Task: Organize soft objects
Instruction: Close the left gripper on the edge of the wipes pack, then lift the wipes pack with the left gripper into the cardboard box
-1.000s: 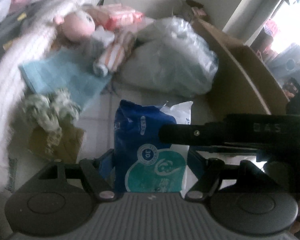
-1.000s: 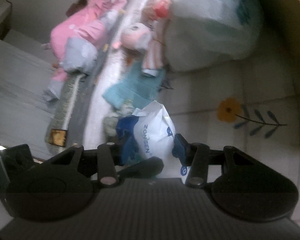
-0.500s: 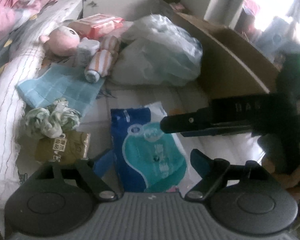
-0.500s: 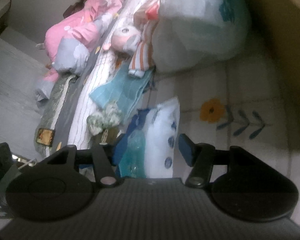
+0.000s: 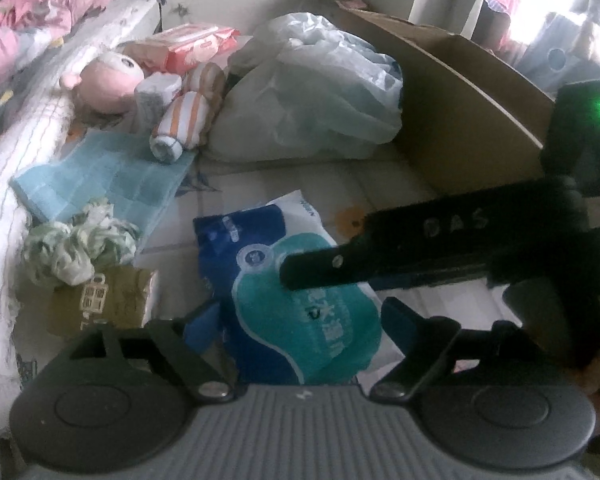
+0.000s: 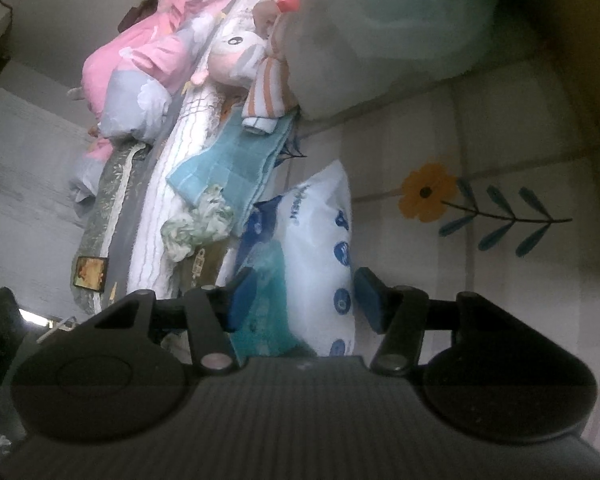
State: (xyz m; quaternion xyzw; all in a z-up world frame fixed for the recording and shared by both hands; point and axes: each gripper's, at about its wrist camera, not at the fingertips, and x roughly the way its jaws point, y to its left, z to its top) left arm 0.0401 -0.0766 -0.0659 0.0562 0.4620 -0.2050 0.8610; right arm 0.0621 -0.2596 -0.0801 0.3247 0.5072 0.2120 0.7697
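Observation:
A soft blue, teal and white pack [image 5: 284, 304] lies on the mat, low between both grippers. My left gripper [image 5: 300, 324] straddles its near end with jaws wide, the blue pads beside the pack and not squeezing it. My right gripper [image 6: 304, 300] comes in from the right, turned on its side, and its jaws are closing around the pack [image 6: 300, 264]. One pad rests on the teal face while the other stands a little off the white side. One of the right gripper's black fingers [image 5: 380, 244] crosses over the pack in the left wrist view.
A light blue towel [image 5: 108, 176], a crumpled green-white cloth [image 5: 72, 248], a brown pack [image 5: 100, 300], a striped roll [image 5: 184, 120] and a pink plush doll [image 5: 108, 80] lie left. A full plastic bag [image 5: 312, 100] and cardboard box [image 5: 460, 92] stand behind. A person in pink [image 6: 172, 32] lies on the bed.
The pack has gone from upright between my left fingers to lying lower on the mat. My left jaws have widened off it, and both grippers have sunk.

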